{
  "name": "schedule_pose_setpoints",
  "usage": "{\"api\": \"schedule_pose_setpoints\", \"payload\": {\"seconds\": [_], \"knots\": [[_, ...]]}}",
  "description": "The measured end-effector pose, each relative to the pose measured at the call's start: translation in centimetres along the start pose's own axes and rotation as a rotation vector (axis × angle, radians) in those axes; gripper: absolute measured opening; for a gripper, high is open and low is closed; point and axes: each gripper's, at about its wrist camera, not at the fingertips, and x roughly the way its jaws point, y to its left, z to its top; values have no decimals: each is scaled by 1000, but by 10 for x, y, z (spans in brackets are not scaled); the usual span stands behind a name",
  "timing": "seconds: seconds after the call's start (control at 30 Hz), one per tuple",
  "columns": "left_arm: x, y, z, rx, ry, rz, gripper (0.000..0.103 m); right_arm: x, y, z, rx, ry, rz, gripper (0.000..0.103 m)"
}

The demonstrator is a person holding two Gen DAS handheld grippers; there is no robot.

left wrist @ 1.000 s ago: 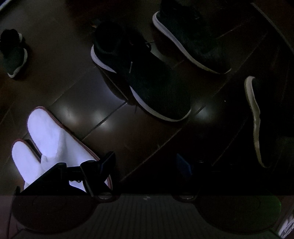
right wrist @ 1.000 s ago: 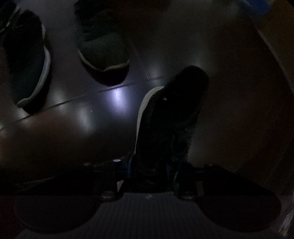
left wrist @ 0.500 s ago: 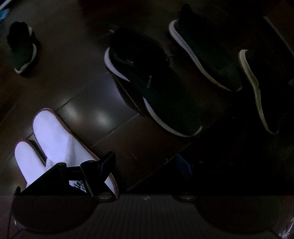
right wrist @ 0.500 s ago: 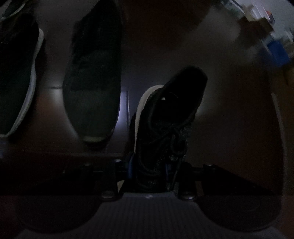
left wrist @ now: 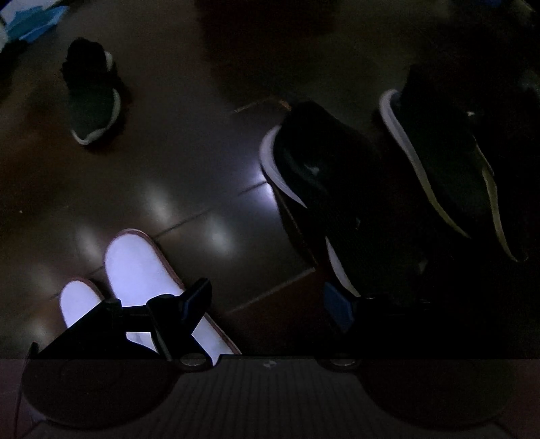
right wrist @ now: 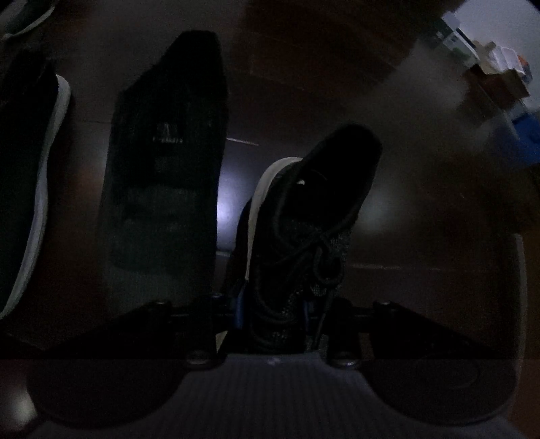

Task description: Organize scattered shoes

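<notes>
In the dim right wrist view my right gripper (right wrist: 273,307) is shut on a black laced sneaker (right wrist: 303,229) with a white sole, held above the floor. To its left lie a dark shoe (right wrist: 165,175) and another black white-soled shoe (right wrist: 30,189). In the left wrist view my left gripper (left wrist: 266,300) stands open with nothing between its fingers, above the dark tiled floor. A pair of white slippers (left wrist: 135,270) lies under its left finger. A black white-soled shoe (left wrist: 324,202) lies by its right finger, another (left wrist: 449,162) further right. A small dark shoe (left wrist: 94,98) sits far left.
The glossy dark floor (left wrist: 189,175) shows light reflections between the slippers and the black shoes. Blue and white items (left wrist: 30,20) lie at the top left corner. Shelves with boxes (right wrist: 489,60) and a blue container (right wrist: 526,131) stand at the far right.
The right gripper has carried the laced sneaker toward the row of dark shoes, which now lie closer on its left. The left gripper's view has shifted left; it stays open.
</notes>
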Motion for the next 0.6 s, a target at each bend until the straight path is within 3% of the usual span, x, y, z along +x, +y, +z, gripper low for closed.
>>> {"api": "schedule_pose_setpoints", "payload": {"seconds": [0.5,0.6], "knots": [[1,7,-13,-48,21,11,79,27,3,47,-144,-14,19,32],[-1,11,-11,-61,16,16,79,24,-9,35,-126,-19,16,32]]}}
